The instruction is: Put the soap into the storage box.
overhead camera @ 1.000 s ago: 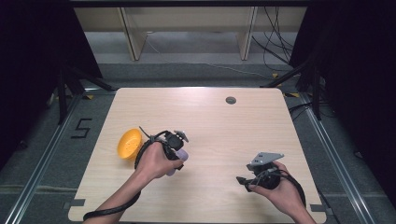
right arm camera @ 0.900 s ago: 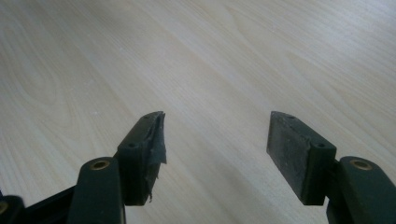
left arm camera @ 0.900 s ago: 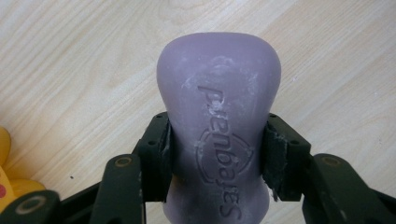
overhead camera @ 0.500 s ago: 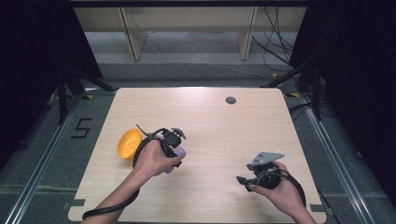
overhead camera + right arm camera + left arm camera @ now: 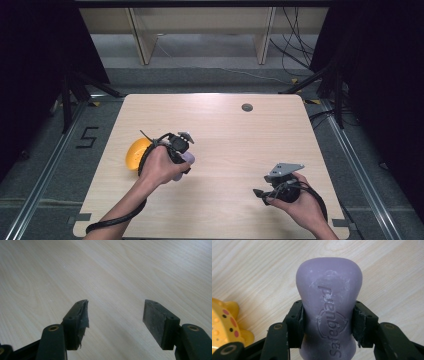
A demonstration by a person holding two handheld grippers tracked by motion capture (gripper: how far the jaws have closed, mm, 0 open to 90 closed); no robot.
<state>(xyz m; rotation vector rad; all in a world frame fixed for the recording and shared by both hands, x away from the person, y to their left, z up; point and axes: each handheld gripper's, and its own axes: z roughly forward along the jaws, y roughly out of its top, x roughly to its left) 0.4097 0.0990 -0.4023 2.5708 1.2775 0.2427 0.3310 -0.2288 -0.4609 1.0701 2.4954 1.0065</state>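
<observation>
Soap bar (image 5: 329,307), purple, sits clamped at its narrow waist in your left tongs (image 5: 329,322), likely for a secure grip, above the desk (image 5: 225,130). Your right tongs (image 5: 116,322) rest wide, holding nothing. Beyond the soap lies a yellow toy (image 5: 134,153).

Table (image 5: 225,130) mostly open: clear from 10 through 2 o'clock; the flat grey disc (image 5: 247,107) at 1 blocks nothing. Yellow toy (image 5: 134,152) sits at 9, just beside left gripper (image 5: 184,159), blocking that side. Wide free lane between left and right gripper (image 5: 260,193).
</observation>
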